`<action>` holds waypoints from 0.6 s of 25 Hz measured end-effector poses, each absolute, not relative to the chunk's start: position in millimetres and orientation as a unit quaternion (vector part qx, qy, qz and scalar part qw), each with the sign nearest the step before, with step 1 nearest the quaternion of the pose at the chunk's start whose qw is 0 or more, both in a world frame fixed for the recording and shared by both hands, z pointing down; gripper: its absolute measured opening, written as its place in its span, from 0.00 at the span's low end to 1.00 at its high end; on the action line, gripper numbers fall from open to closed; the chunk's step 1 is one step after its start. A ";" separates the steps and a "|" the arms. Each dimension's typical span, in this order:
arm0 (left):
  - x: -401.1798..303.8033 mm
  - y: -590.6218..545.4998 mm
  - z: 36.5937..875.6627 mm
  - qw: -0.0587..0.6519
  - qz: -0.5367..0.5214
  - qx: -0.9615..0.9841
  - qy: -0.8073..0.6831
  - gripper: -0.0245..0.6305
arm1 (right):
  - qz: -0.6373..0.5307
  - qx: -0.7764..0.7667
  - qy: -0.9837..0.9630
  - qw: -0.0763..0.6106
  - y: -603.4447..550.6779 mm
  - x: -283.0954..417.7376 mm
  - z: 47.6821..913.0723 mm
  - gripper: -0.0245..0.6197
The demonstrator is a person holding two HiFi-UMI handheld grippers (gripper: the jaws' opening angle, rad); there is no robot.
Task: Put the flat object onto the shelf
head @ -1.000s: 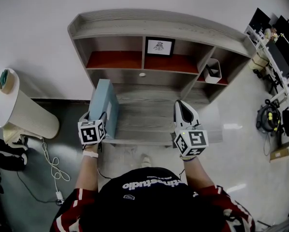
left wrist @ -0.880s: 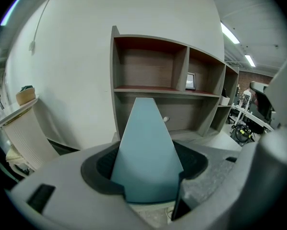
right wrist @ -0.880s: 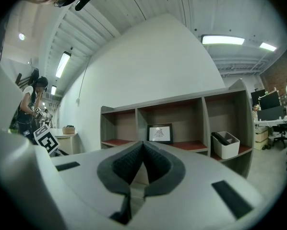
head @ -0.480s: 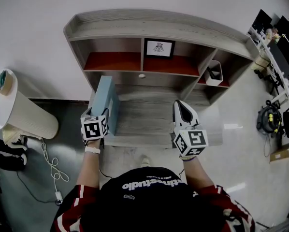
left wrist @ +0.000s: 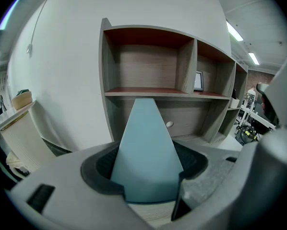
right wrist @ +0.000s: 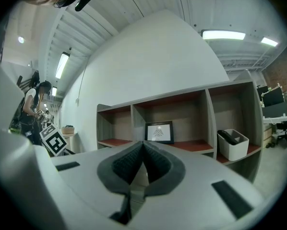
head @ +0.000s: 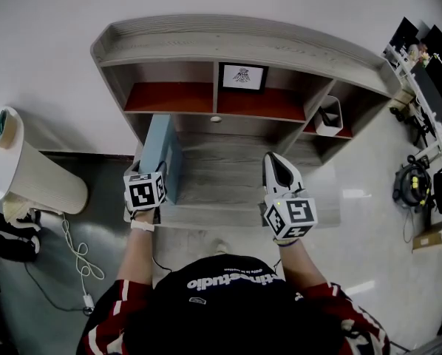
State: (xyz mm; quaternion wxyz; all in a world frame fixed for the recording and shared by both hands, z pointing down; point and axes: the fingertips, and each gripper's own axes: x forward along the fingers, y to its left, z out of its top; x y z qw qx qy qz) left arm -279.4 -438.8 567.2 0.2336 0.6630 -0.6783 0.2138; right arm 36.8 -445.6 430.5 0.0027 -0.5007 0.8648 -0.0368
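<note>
Slight forward shift of left gripper (head: 148, 176) toward grey wooden shelf unit (head: 236, 43); right gripper (head: 279, 170) unchanged. Unit stands against white wall (head: 51, 43), on grey floor (head: 95, 198). Pale blue flat rectangular board (head: 162, 150): on edge over unit's lower ledge, left side, long axis toward shelf back. Left jaws clamp board's near end. Right jaws pressed together, empty.

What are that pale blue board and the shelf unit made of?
The blue board looks like a thin rigid panel, plastic or painted wood, I can't tell which: even matte colour, no grain. The shelf unit looks like grey wood or wood-look laminate, with visible grain lines; its upper shelf boards have a smooth reddish-brown finish.
</note>
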 end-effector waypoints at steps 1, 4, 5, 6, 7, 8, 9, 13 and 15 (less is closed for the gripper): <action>-279.0 -442.2 567.2 0.233 0.214 0.663 -0.679 0.47 | -0.036 -0.500 0.865 0.002 -448.0 36.7 430.6 0.04; -276.3 -453.6 567.0 0.230 0.213 0.664 -0.679 0.47 | -0.036 -0.499 0.866 -0.001 -455.6 37.8 431.5 0.04; -275.2 -457.2 567.1 0.229 0.212 0.664 -0.679 0.47 | -0.037 -0.499 0.866 -0.001 -457.9 38.2 432.2 0.04; -274.3 -460.5 567.3 0.228 0.212 0.664 -0.680 0.47 | -0.037 -0.498 0.866 -0.002 -460.1 38.5 432.6 0.04; -273.5 -463.6 567.4 0.227 0.212 0.664 -0.680 0.47 | -0.037 -0.498 0.866 -0.002 -462.5 38.9 432.7 0.04; -272.7 -466.6 567.3 0.227 0.211 0.663 -0.681 0.47 | -0.037 -0.498 0.867 -0.002 -465.1 39.3 432.7 0.04; -272.0 -469.7 567.3 0.226 0.210 0.662 -0.683 0.47 | -0.037 -0.497 0.867 -0.002 -467.9 39.7 432.8 0.04; -269.8 -481.6 566.7 0.224 0.207 0.660 -0.687 0.47 | -0.039 -0.494 0.869 -0.004 -477.0 40.4 434.6 0.04; -269.5 -486.7 566.9 0.225 0.207 0.658 -0.689 0.47 | -0.039 -0.492 0.870 -0.005 -480.7 40.6 435.1 0.04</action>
